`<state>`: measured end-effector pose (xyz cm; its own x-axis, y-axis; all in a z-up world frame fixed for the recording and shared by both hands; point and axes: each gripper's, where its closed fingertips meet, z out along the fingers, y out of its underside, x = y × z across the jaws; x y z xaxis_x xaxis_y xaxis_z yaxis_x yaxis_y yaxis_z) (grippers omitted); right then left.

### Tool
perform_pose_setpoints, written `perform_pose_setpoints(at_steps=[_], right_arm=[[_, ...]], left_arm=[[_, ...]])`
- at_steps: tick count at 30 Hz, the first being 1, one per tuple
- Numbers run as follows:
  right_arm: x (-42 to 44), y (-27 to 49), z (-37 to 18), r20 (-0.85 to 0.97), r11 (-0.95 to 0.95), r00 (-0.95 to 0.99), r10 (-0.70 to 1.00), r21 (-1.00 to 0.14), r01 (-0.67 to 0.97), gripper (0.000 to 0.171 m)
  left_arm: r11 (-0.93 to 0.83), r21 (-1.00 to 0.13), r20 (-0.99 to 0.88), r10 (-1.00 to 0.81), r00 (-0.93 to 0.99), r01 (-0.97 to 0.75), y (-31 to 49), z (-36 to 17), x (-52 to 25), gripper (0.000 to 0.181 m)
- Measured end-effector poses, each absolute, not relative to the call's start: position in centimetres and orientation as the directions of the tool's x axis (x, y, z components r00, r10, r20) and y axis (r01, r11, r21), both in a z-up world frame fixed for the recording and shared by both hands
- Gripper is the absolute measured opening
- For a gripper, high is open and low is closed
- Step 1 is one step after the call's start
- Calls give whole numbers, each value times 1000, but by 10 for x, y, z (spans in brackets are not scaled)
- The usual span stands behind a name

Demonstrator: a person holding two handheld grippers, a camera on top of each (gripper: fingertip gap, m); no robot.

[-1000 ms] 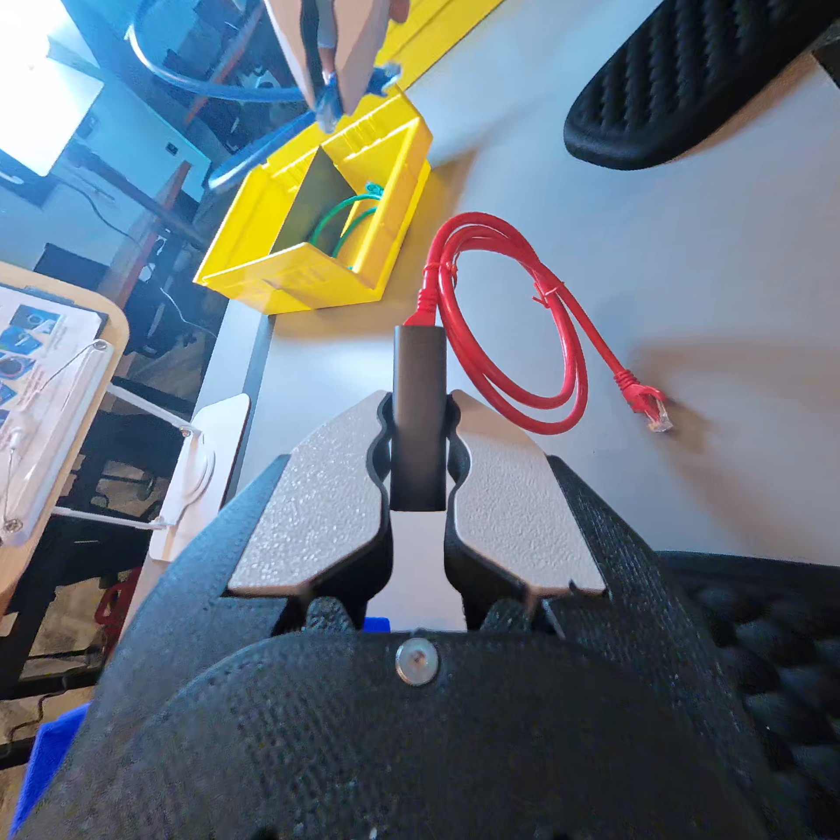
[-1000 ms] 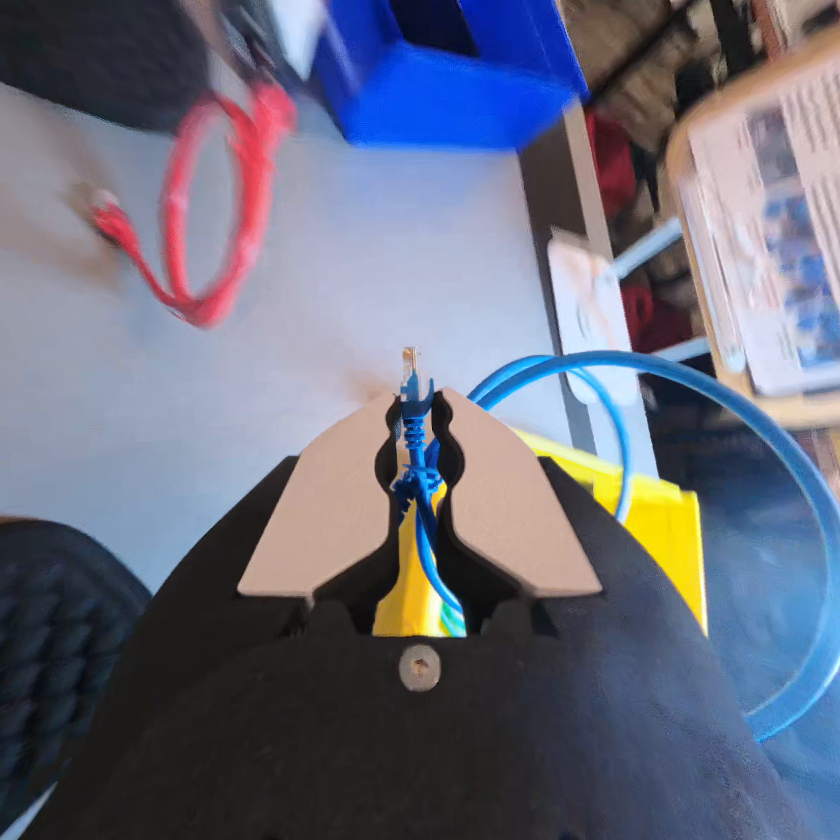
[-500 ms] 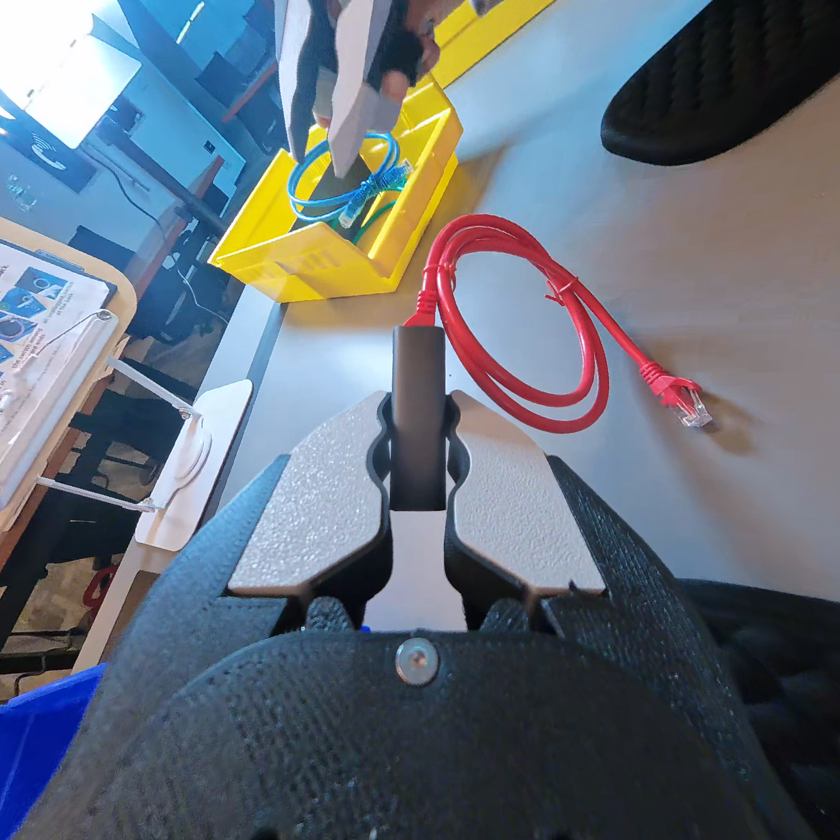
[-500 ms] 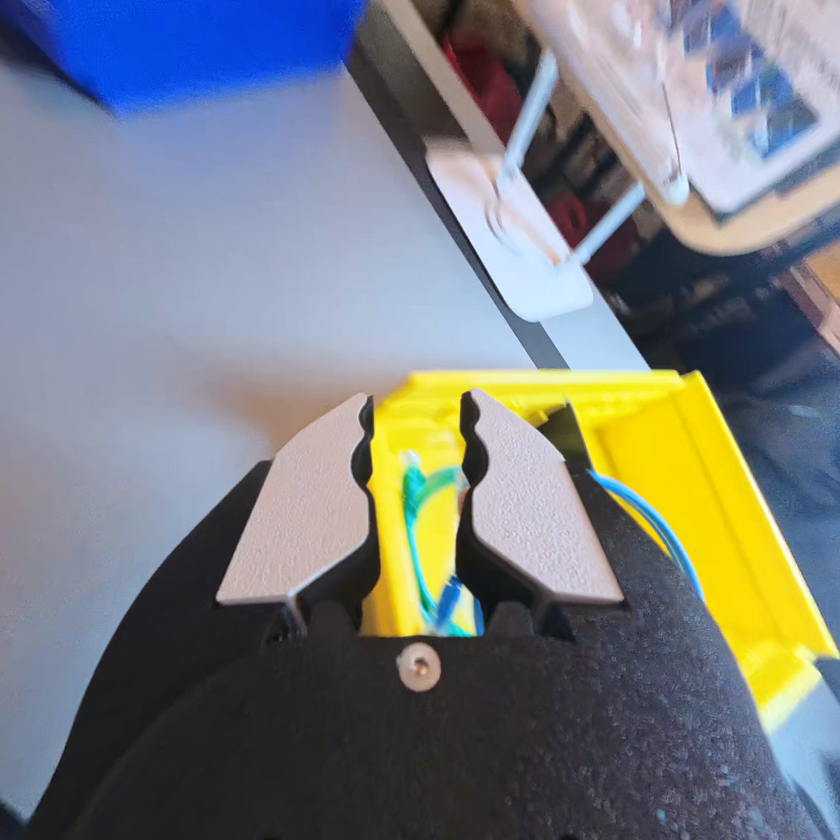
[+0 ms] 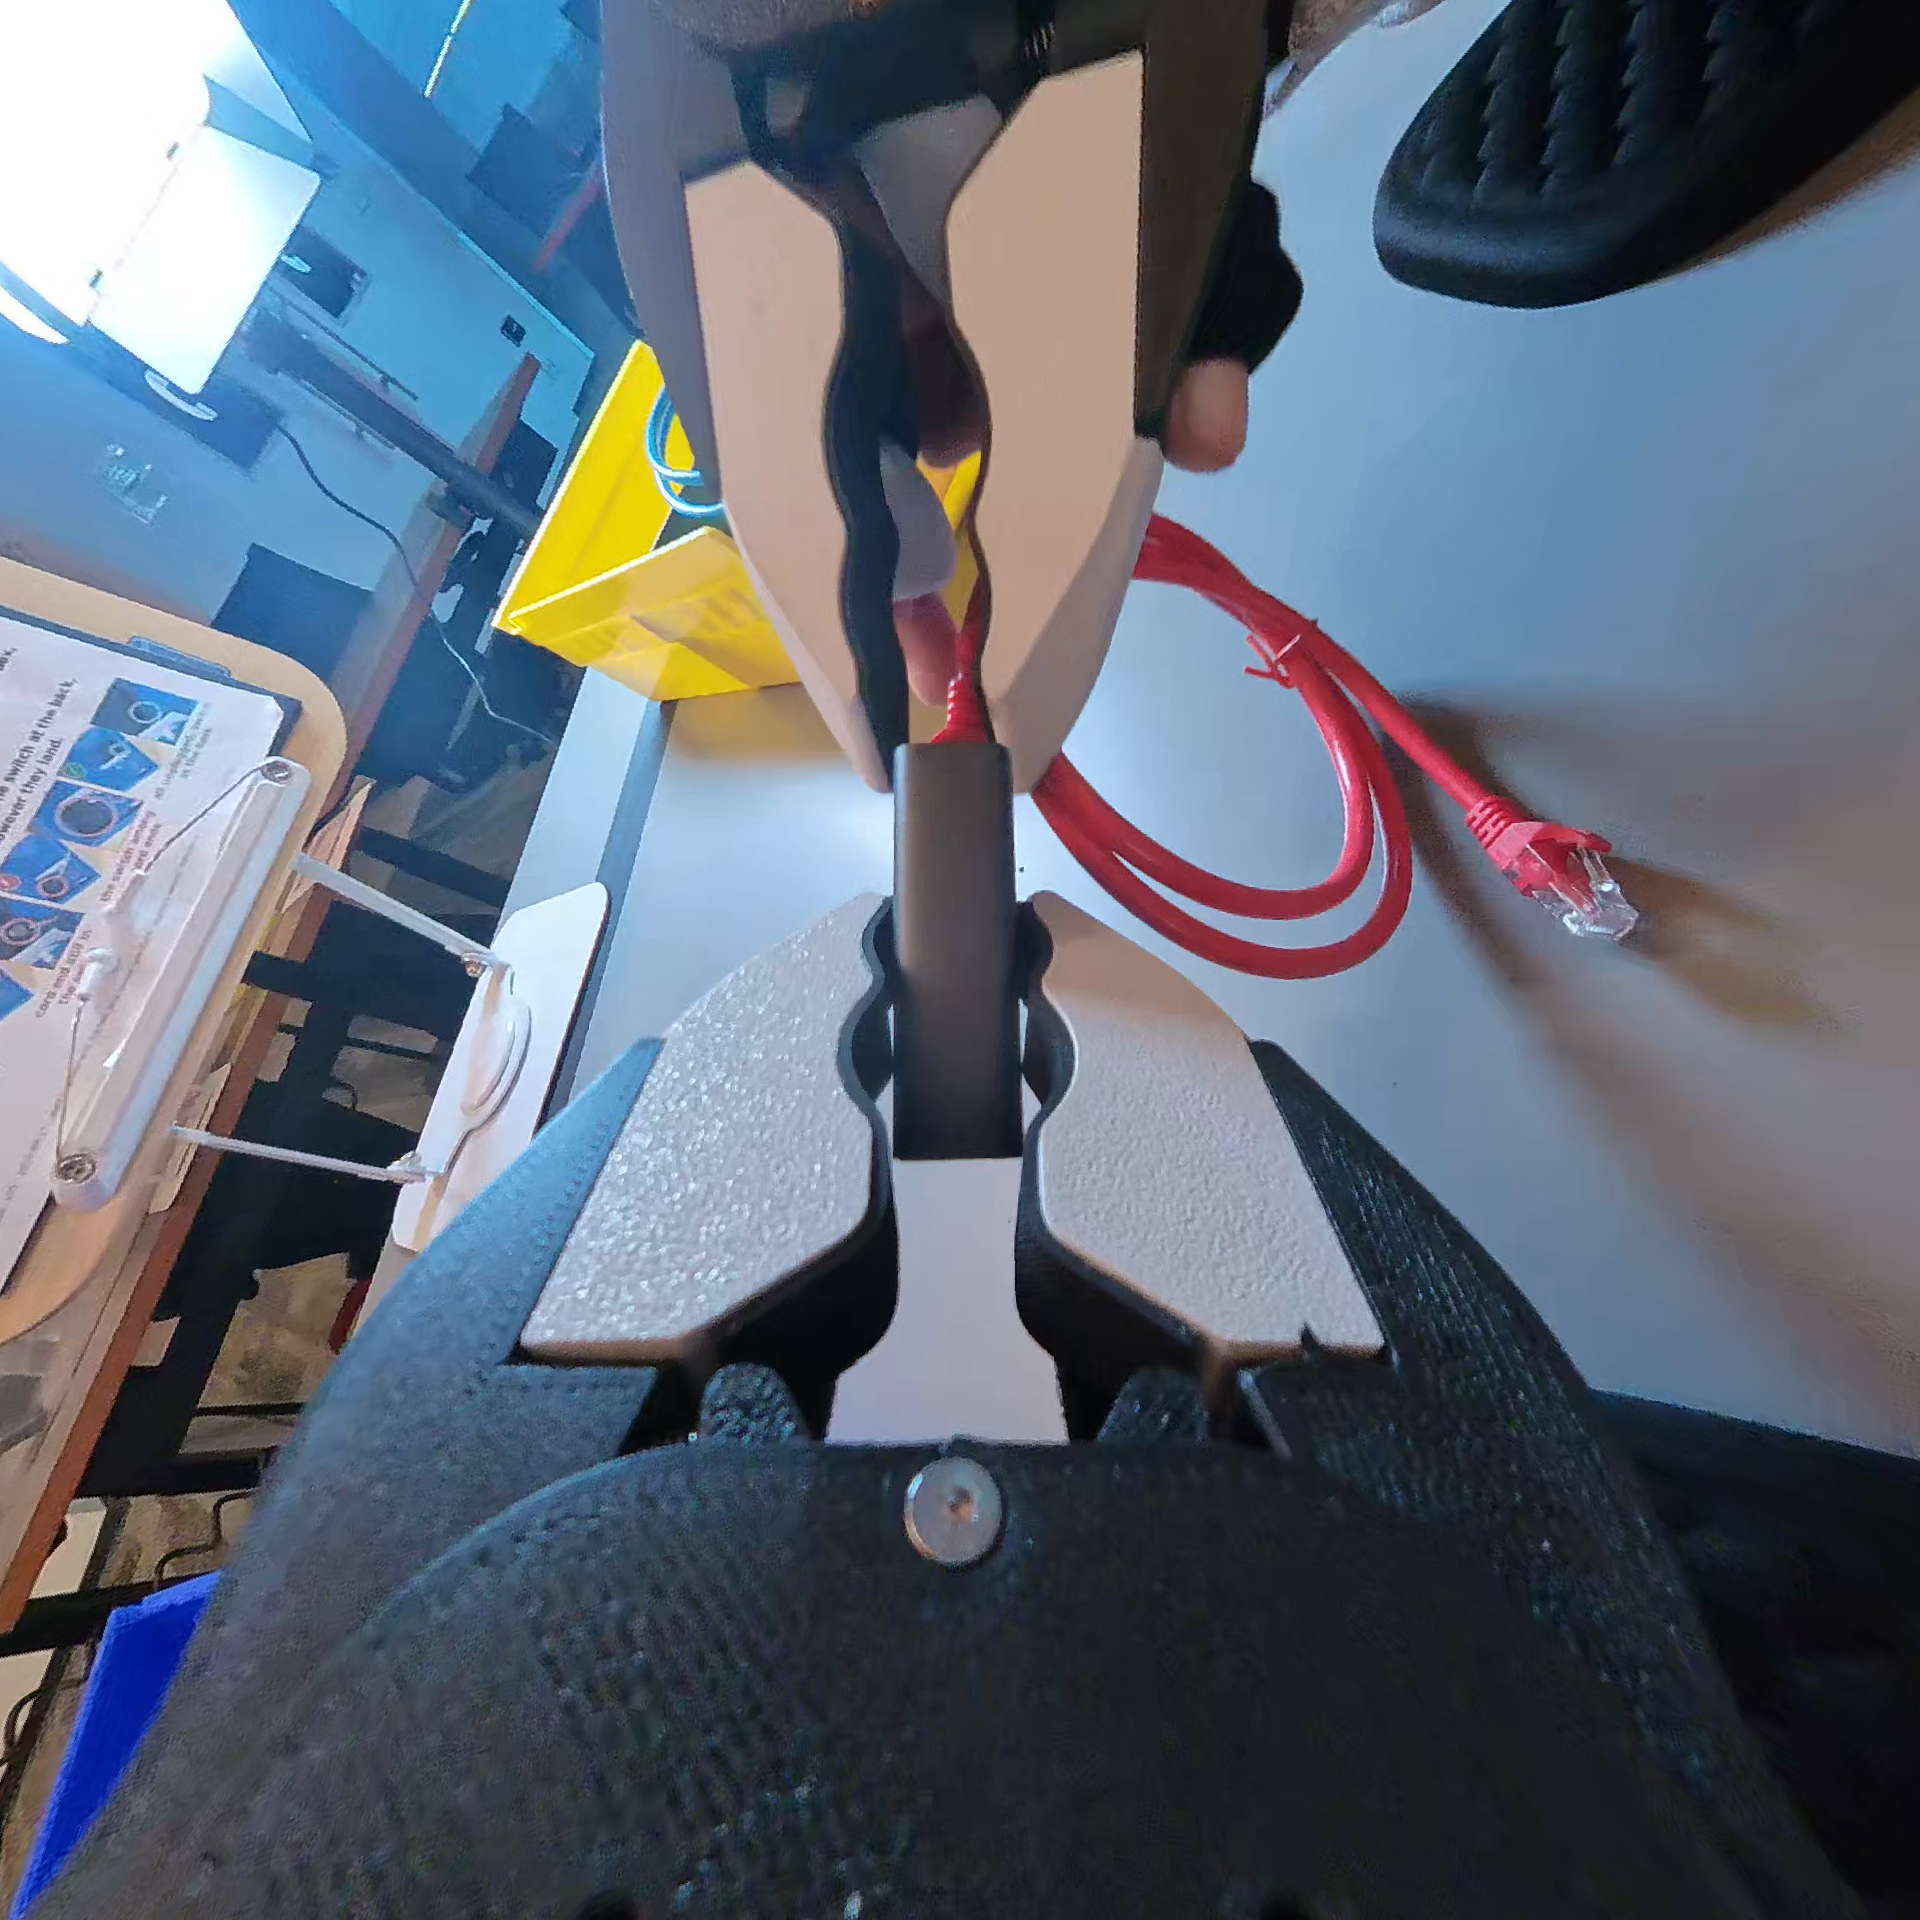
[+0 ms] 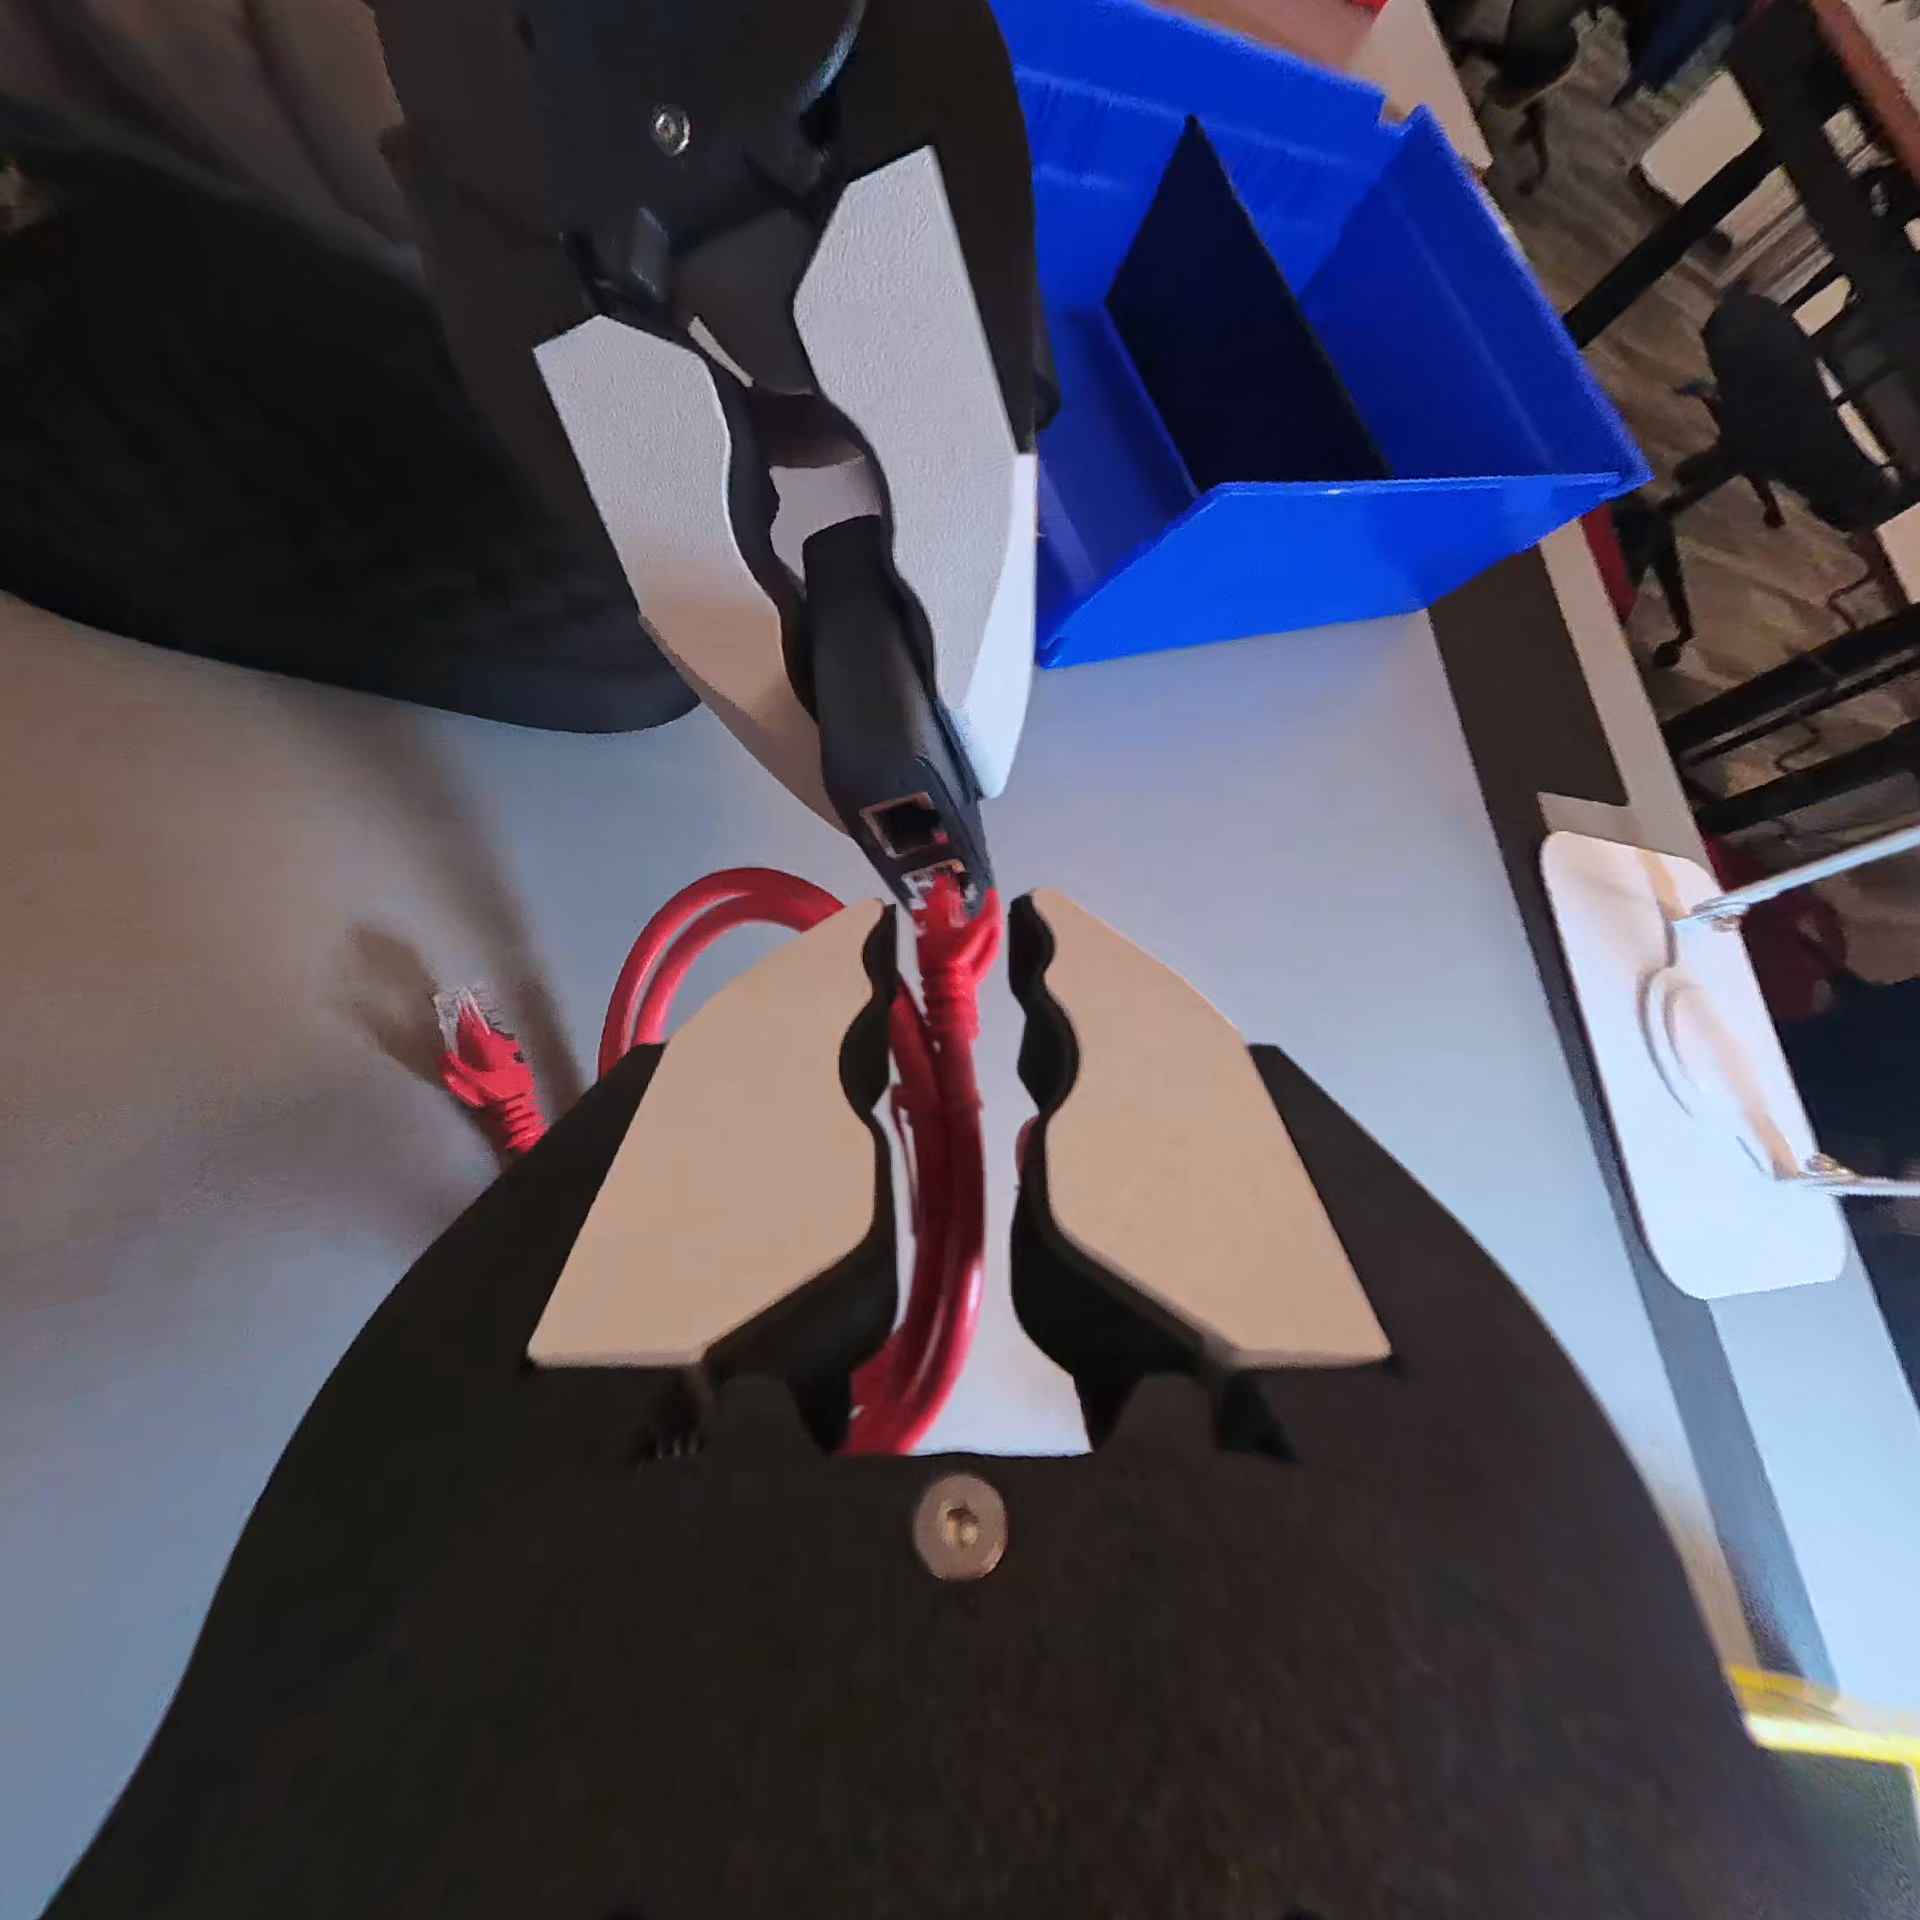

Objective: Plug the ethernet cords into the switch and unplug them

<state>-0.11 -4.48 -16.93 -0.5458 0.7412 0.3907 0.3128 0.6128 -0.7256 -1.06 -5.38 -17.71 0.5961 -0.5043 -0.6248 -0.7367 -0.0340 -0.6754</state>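
Observation:
My left gripper is shut on a small black switch and holds it above the grey table. A red ethernet cord lies coiled on the table, with one plug in the switch's lower port. The upper port is empty. Its free plug lies to the right. My right gripper is open, and its fingers straddle the plugged-in red plug without closing on it. The right wrist view shows the left gripper holding the switch.
A yellow bin with a blue cord inside stands at the table's far left edge. A blue bin stands behind the left gripper. A black padded rest and a white stand base sit on the table's edges.
My right gripper let the blue cord go into the yellow bin, then moved over to the red plug at the switch. My left gripper stayed shut on the switch.

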Motion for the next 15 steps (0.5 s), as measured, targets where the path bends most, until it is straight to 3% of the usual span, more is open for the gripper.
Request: perform_pose_setpoints(at_steps=[15], right_arm=[[0, -57, -184, 586, 787, -576, 570, -592, 177, 12]], left_arm=[[28, -592, -670, -571, 473, -805, -66, -178, 1, 22]])
